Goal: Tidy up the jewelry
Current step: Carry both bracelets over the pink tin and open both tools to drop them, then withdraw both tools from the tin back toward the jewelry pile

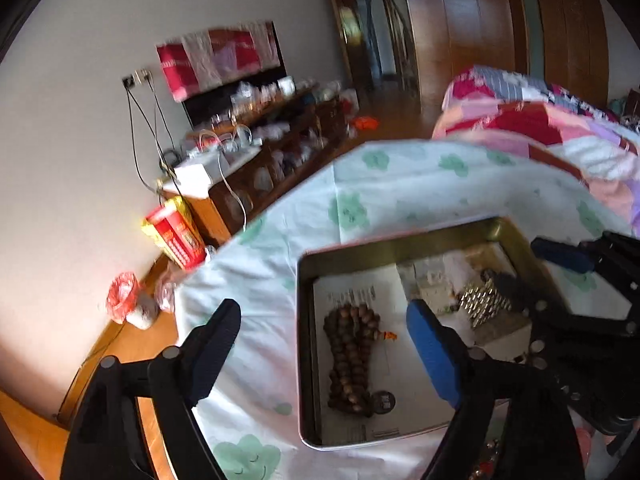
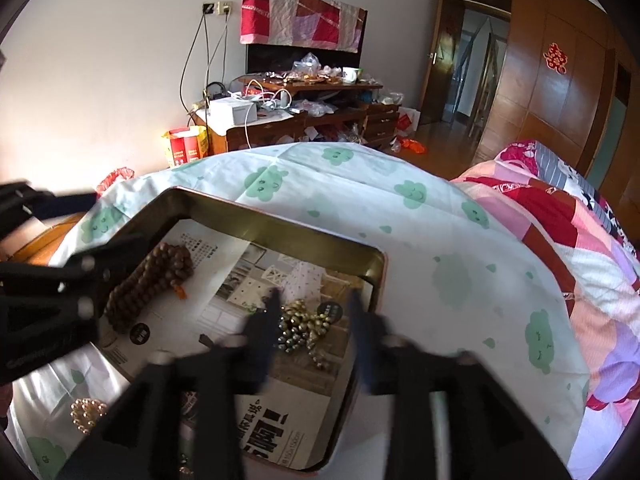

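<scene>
A shallow metal tin (image 1: 308, 320) (image 2: 280, 228) lined with printed paper lies on the bed. In it a brown wooden bead string (image 1: 350, 356) (image 2: 154, 280) lies on the left. A gold and dark bead bracelet (image 1: 486, 300) (image 2: 300, 326) lies on the right. My left gripper (image 1: 324, 344) is open and empty over the tin's left edge. My right gripper (image 2: 316, 320) (image 1: 568, 256) is open, its fingers either side of the gold bracelet, just above it. A gold pearl bracelet (image 2: 86, 414) lies on the sheet outside the tin.
The tin sits on a white sheet with green clouds (image 2: 420, 220). A pink patchwork quilt (image 2: 560, 232) lies to the right. A cluttered wooden cabinet (image 2: 304, 116) stands by the far wall. The wooden floor (image 1: 132, 340) drops off left of the bed.
</scene>
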The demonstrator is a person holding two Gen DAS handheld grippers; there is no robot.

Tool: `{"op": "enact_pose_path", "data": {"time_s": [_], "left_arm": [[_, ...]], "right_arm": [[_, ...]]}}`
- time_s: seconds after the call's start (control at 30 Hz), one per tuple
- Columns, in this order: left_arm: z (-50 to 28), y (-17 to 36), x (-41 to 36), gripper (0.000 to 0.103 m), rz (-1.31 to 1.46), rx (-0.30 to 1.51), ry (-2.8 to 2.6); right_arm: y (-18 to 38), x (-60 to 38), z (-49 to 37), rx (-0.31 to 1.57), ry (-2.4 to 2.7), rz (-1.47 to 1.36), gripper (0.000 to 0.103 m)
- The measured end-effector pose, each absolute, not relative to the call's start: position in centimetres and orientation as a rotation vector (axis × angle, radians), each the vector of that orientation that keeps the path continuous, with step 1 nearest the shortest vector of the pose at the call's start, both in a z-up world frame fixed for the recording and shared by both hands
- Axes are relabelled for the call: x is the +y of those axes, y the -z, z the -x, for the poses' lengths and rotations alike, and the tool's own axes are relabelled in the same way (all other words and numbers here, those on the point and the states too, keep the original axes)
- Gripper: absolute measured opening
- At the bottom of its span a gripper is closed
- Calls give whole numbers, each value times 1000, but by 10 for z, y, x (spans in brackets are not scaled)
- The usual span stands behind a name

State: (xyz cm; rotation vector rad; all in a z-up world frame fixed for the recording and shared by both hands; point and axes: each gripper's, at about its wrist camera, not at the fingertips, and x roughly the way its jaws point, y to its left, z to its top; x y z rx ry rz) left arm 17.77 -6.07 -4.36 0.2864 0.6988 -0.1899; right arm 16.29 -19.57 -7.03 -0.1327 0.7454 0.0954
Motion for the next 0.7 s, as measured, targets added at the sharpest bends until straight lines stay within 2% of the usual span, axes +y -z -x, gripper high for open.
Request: {"op": "enact_pose_path", "data": {"time_s": [0.7], "left_arm": [[-149, 48, -49, 85, -271, 721, 180]], "right_arm": [[68, -200, -142, 747, -73, 115, 48]]}}
